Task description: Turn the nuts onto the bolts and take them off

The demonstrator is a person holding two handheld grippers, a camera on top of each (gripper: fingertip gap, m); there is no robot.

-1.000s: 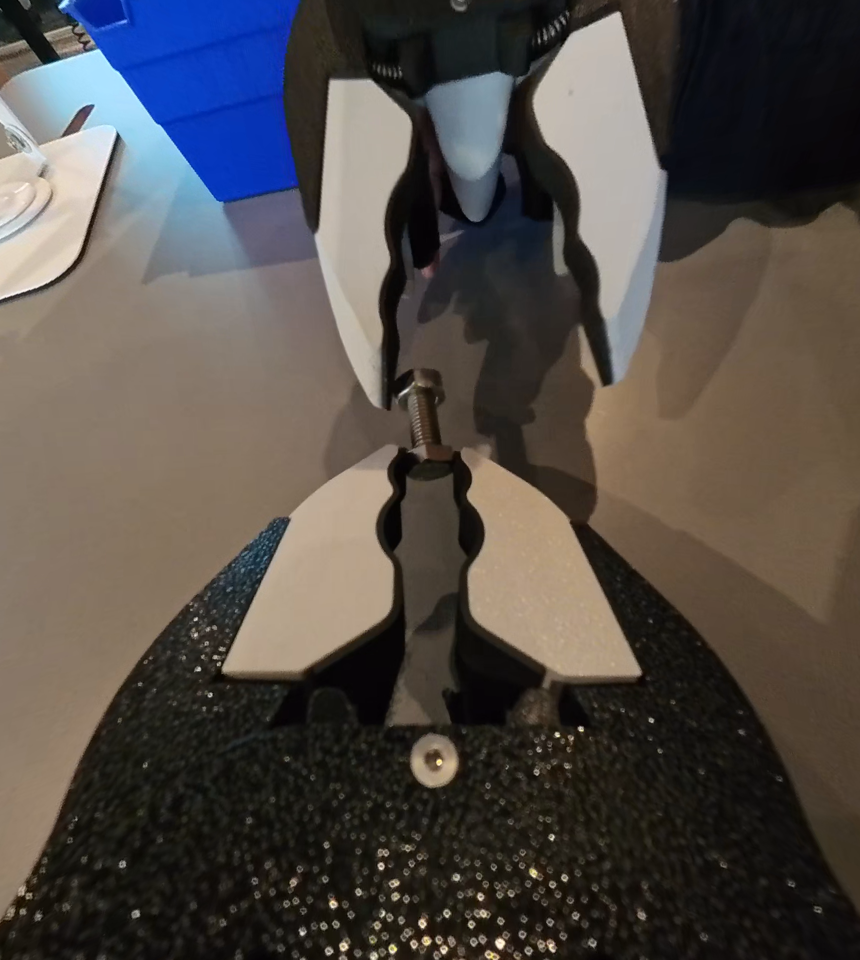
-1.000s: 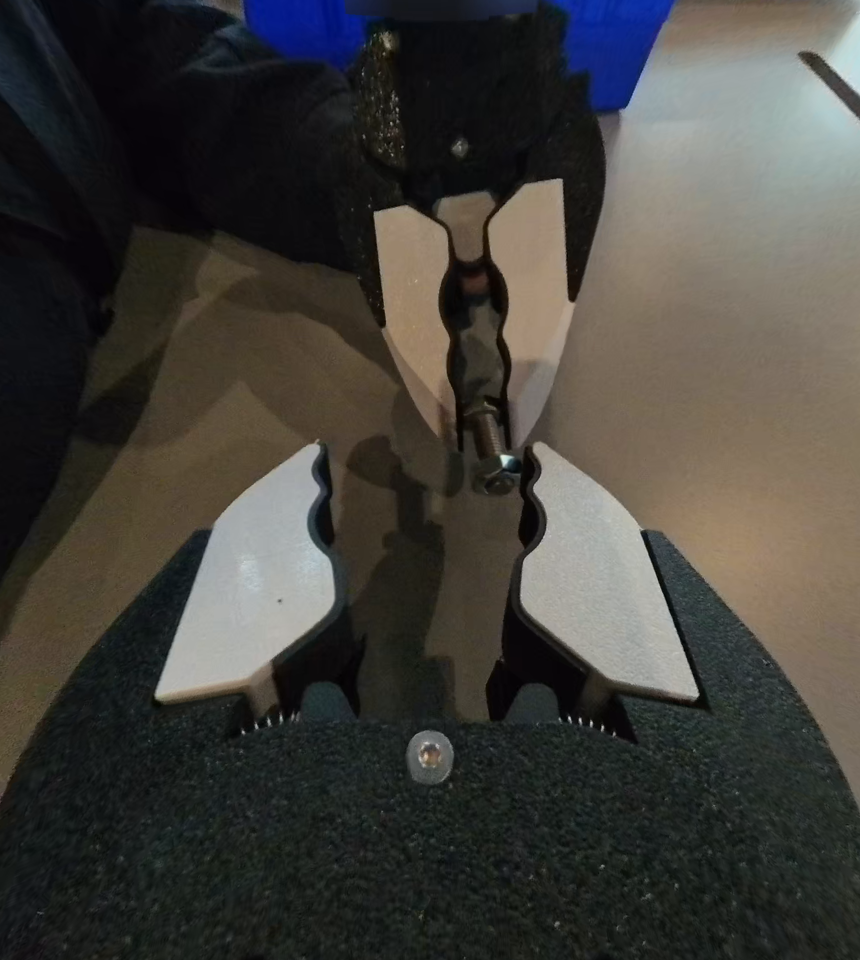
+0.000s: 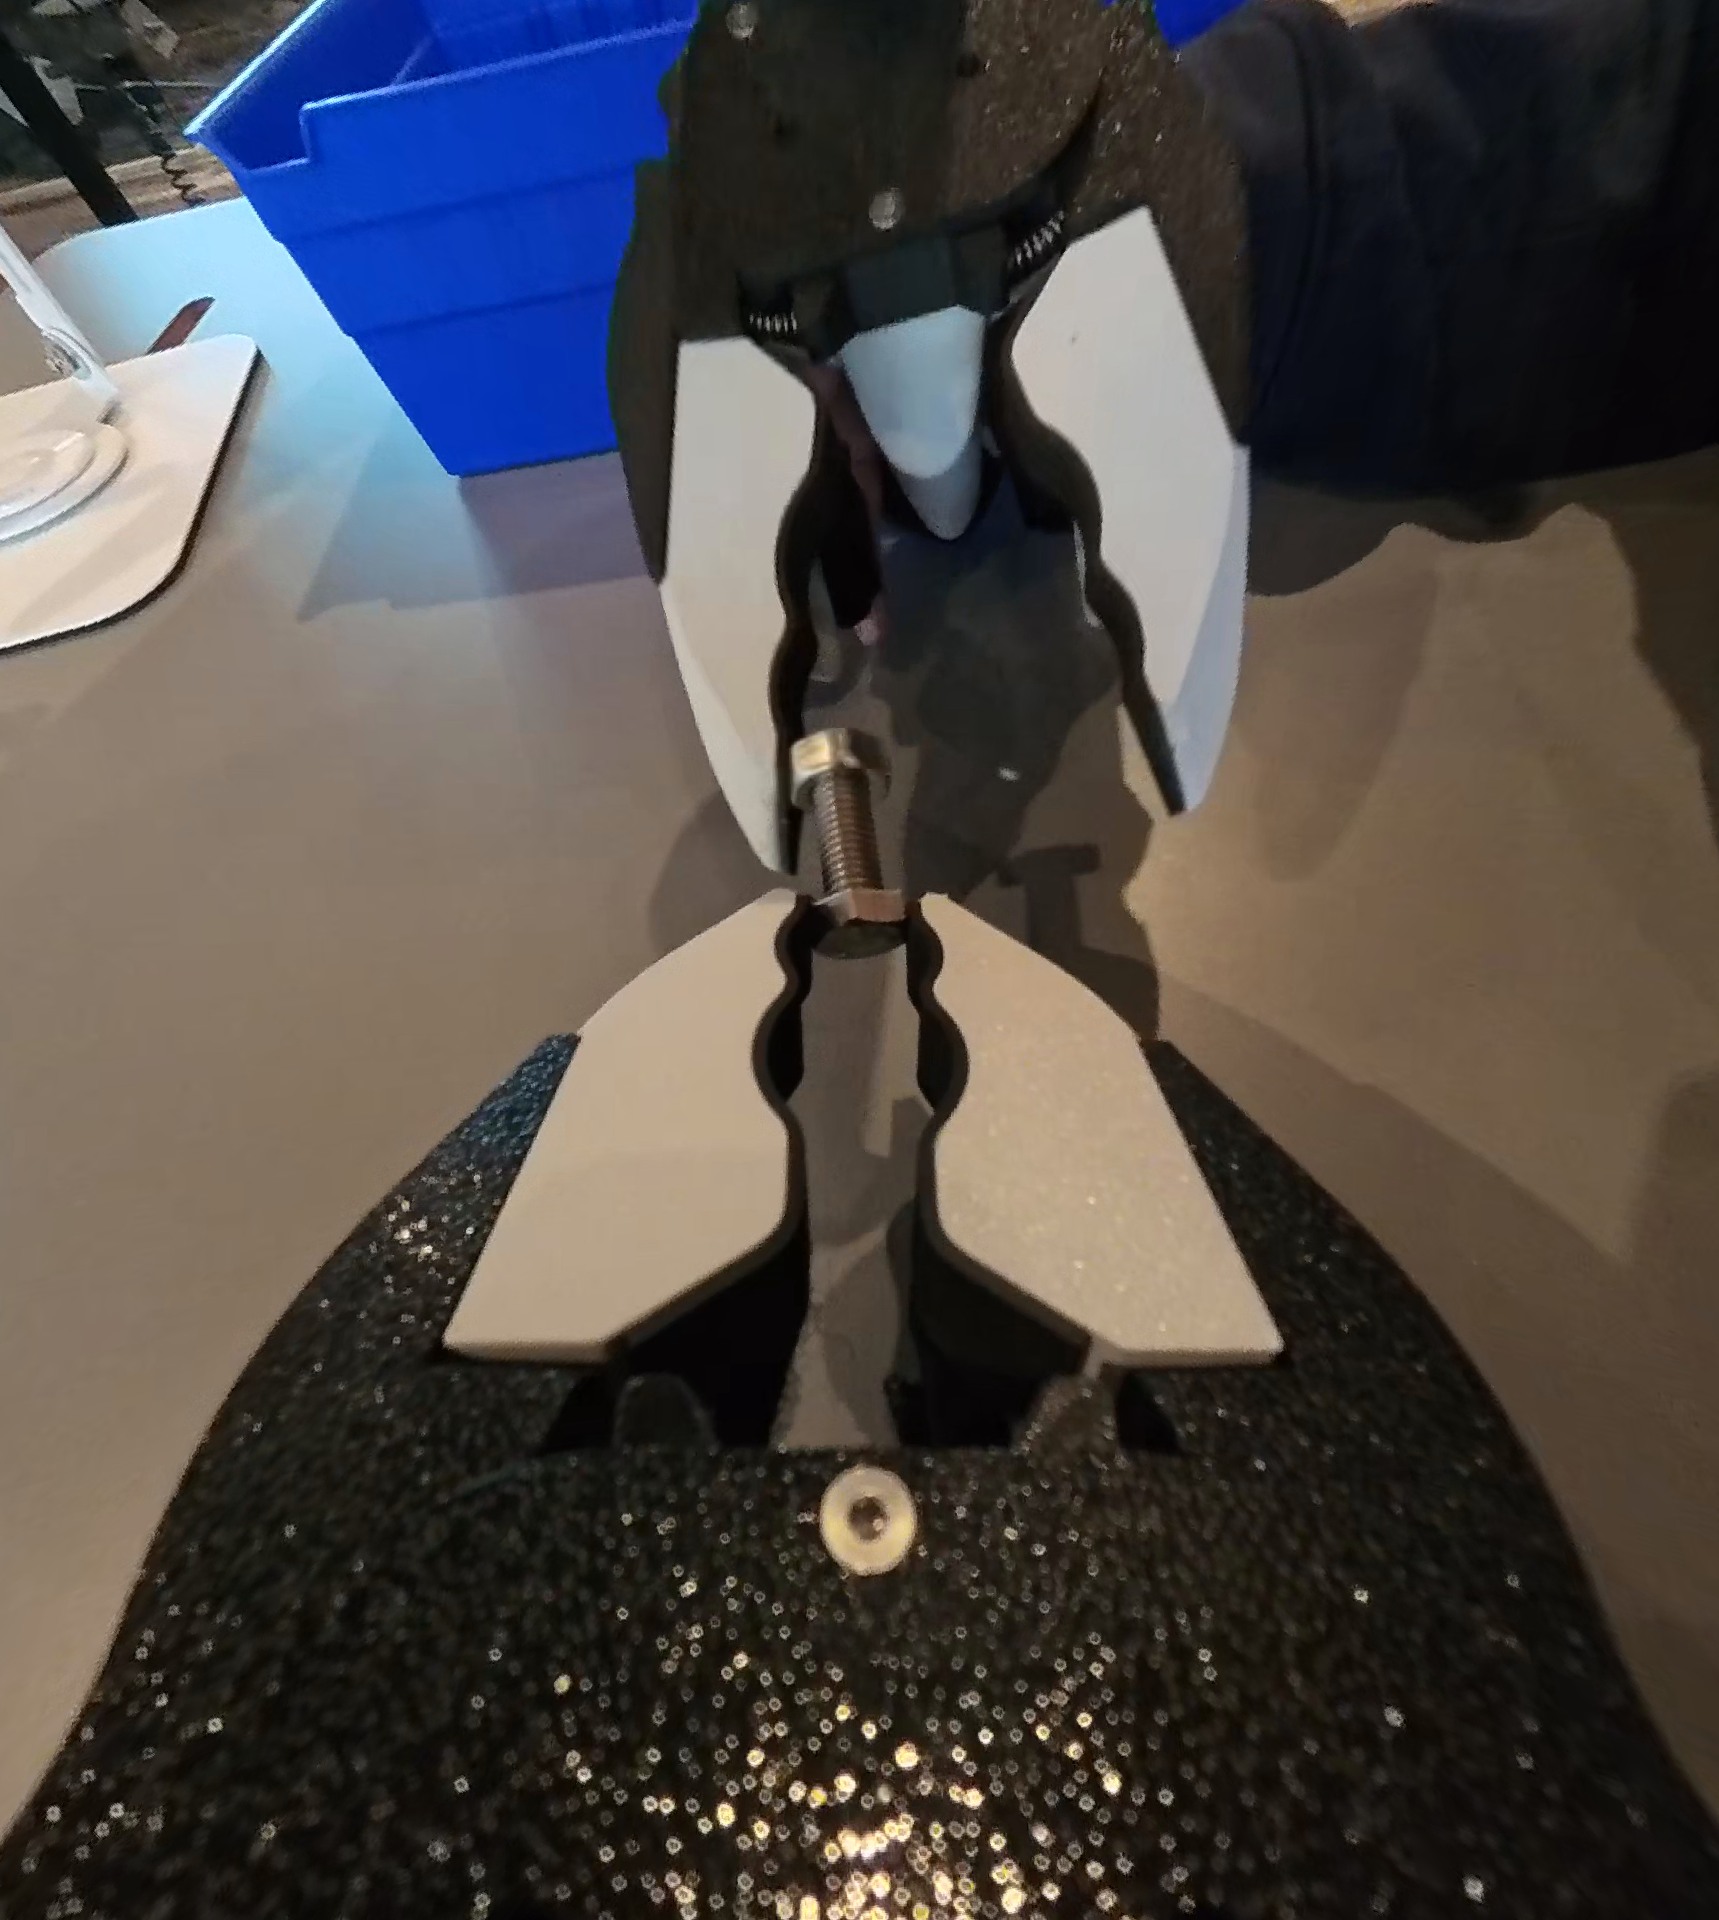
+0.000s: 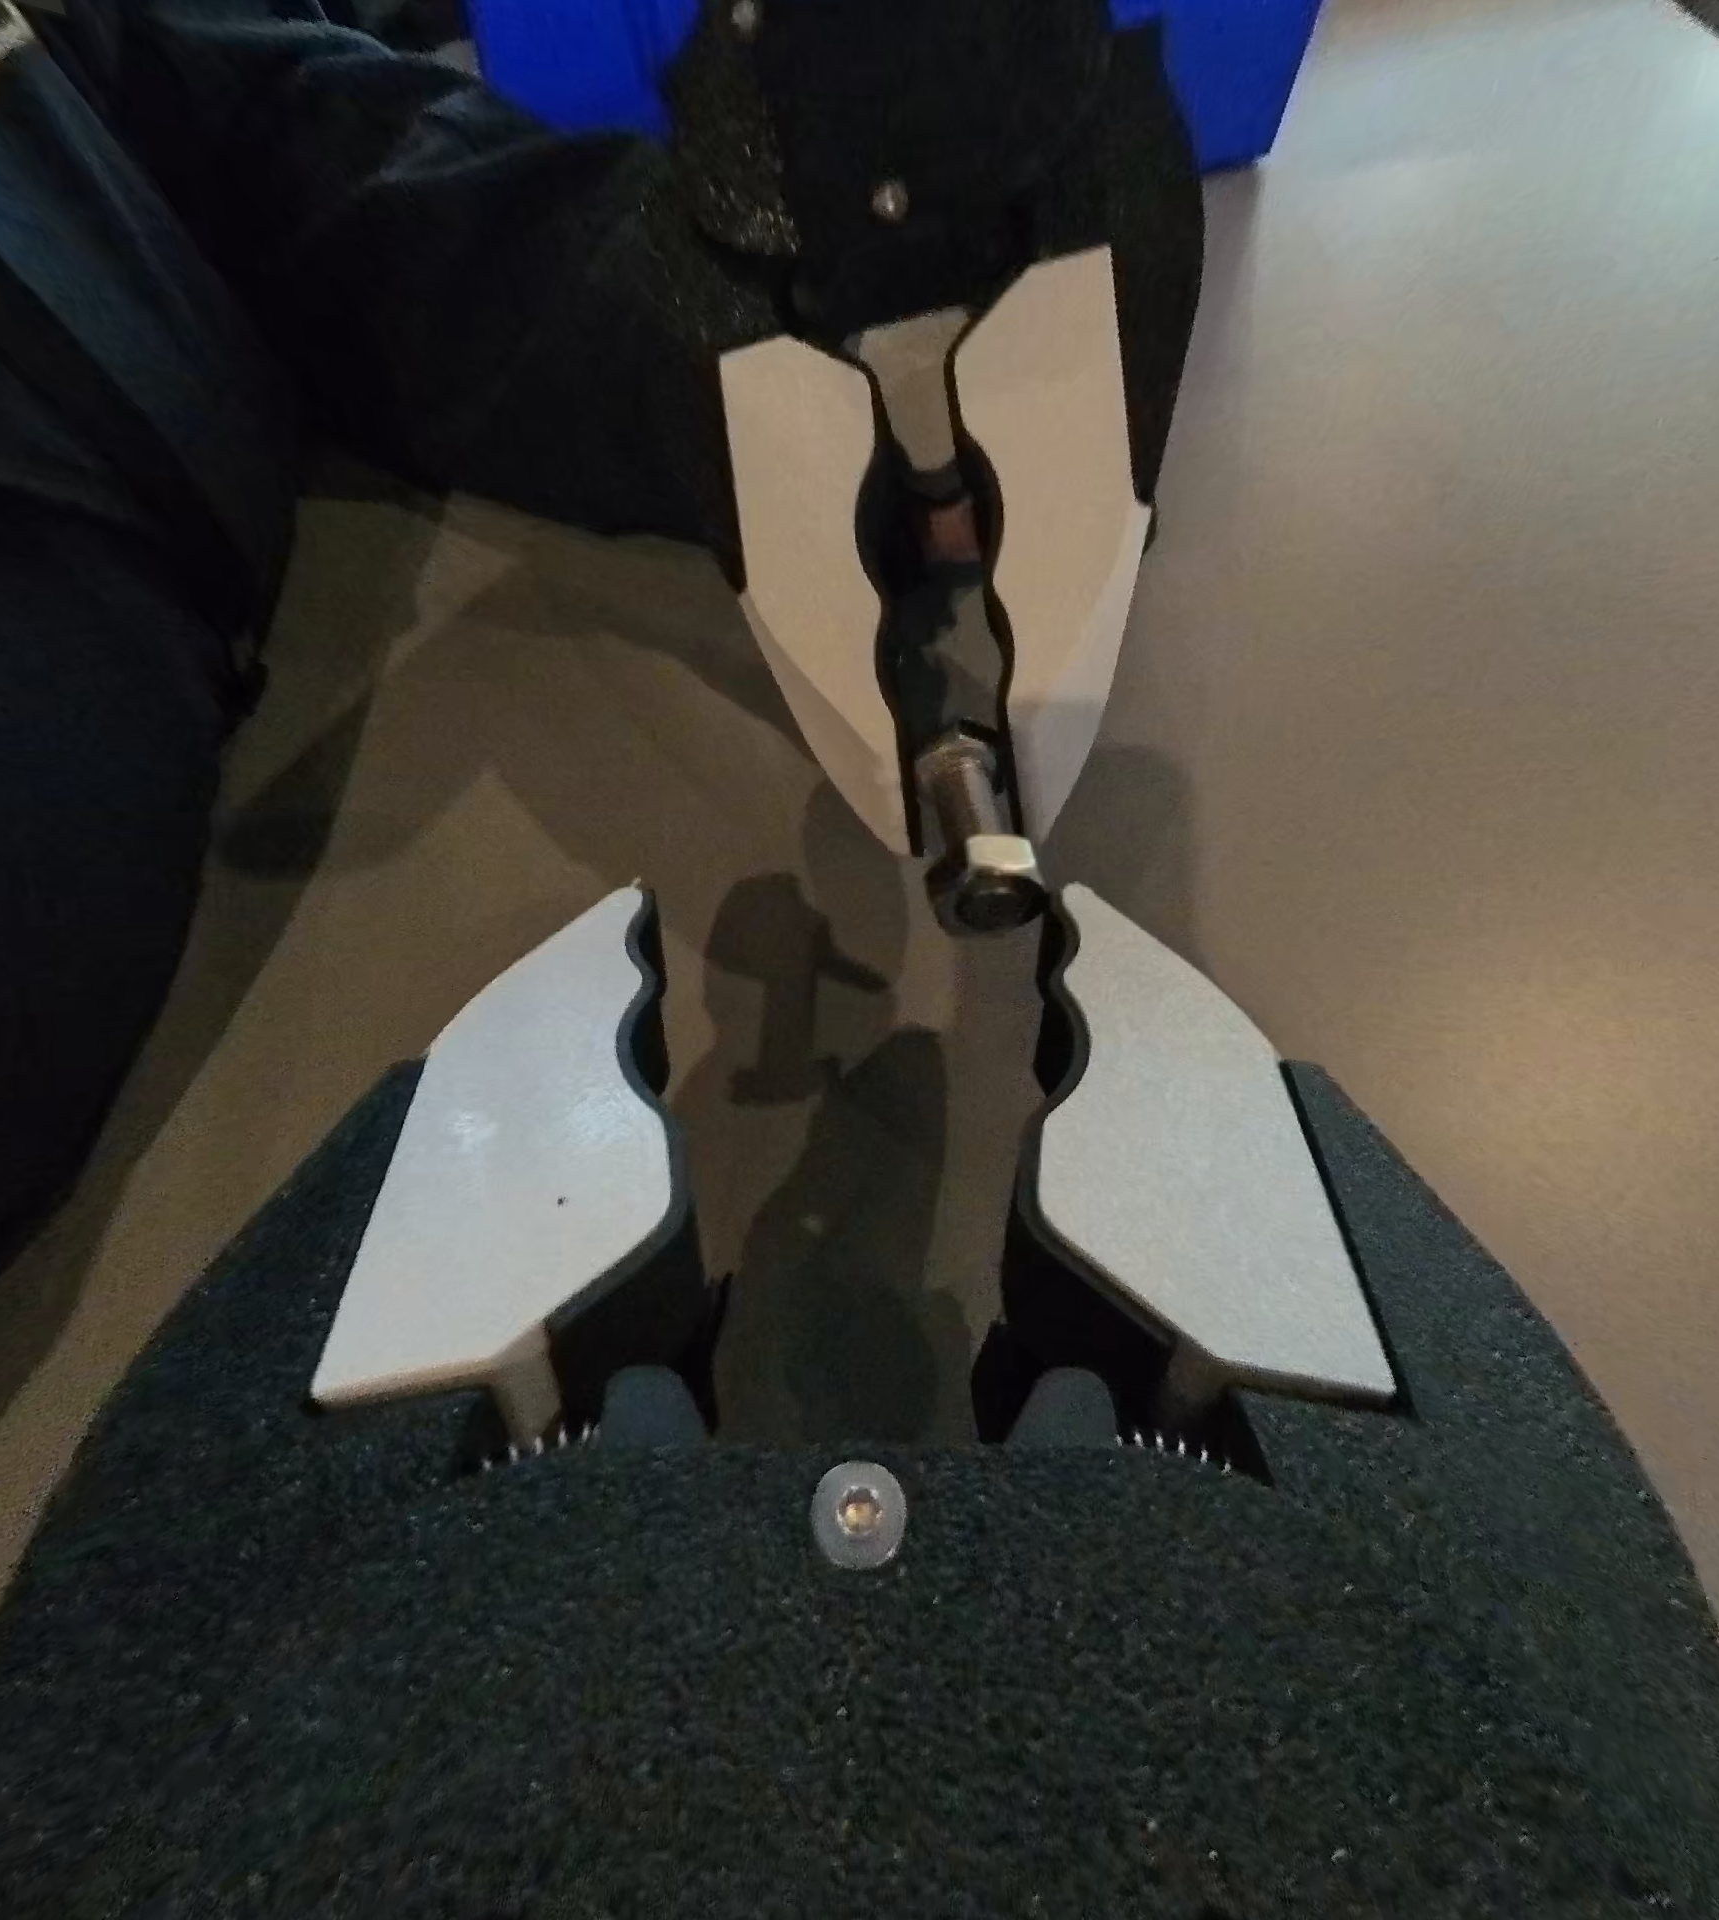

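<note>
Left wrist view: left gripper (image 3: 860,920) clenching bolt (image 3: 842,831) by hex head, above tabletop (image 3: 263,935) middle. Right gripper (image 4: 850,925) spread wide, one finger (image 4: 1135,997) brushing nut (image 4: 990,883) at the bolt's threaded end. Closing squarely on nut flats, then twisting, advisable. Bolt's long axis running gripper-to-gripper, threaded end pointing away from left gripper.

Dim warm light, soft overlapping shadows, wide-angle edge distortion.

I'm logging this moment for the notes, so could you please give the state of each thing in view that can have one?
left gripper: shut on the bolt's head.
right gripper: open, one finger beside the nut.
bolt: held level between both grippers.
nut: threaded at the bolt's far end.
blue bin: open-topped, contents hidden.
</note>
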